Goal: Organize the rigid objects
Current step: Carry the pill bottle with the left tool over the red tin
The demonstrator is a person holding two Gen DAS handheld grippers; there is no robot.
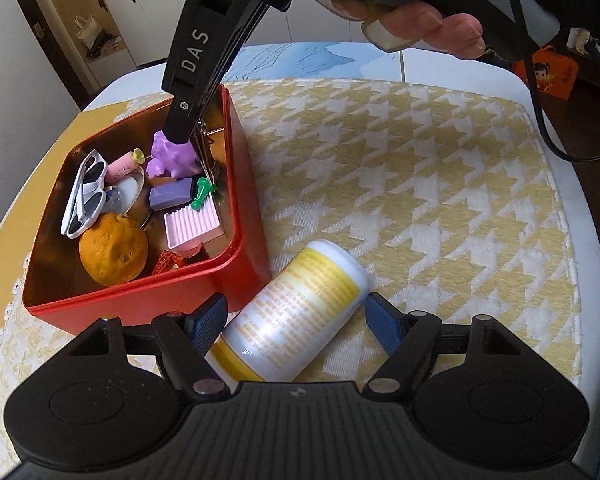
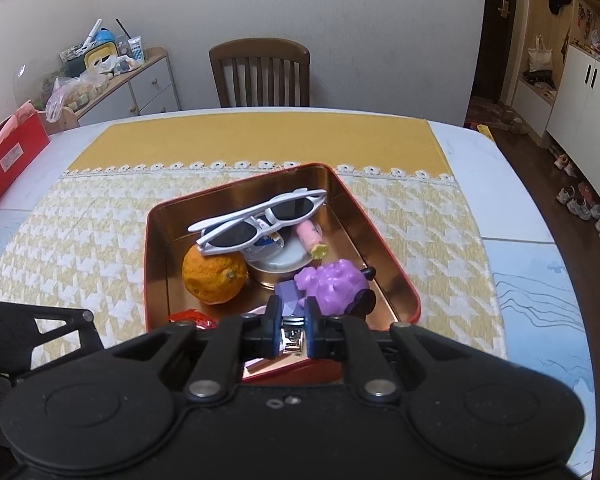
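Left wrist view: the left gripper [image 1: 296, 320] sits lowest in the frame, its blue-padded jaws spread wide on either side of a white bottle with a yellow label [image 1: 296, 316]. The bottle lies on its side on the yellow-and-white houndstooth mat [image 1: 440, 184]; the left pad seems to touch it, while the right pad stands just clear. Just beside the bottle, to its left, is an open red tin [image 1: 242, 196] with a coppery inside. It holds an orange [image 1: 114, 250] at the near end, a pink ribbed block [image 1: 194, 226], a purple block [image 1: 171, 196], a green pin [image 1: 202, 194], white sunglasses [image 1: 86, 196] and a purple toy [image 1: 171, 158]. The right gripper [image 1: 198, 136] reaches down into the far end of the tin, held from above by a hand [image 1: 424, 24].

Right wrist view: the right gripper [image 2: 293, 330] has its jaws drawn close, clamped on a small shiny metal clip-like object [image 2: 292, 338] over the near end of the tin [image 2: 384, 268]. Beyond it lie the purple toy [image 2: 332, 284], the orange [image 2: 214, 274] and the sunglasses [image 2: 260, 220]. A wooden chair [image 2: 260, 72] stands at the far side of the table [image 2: 512, 184].
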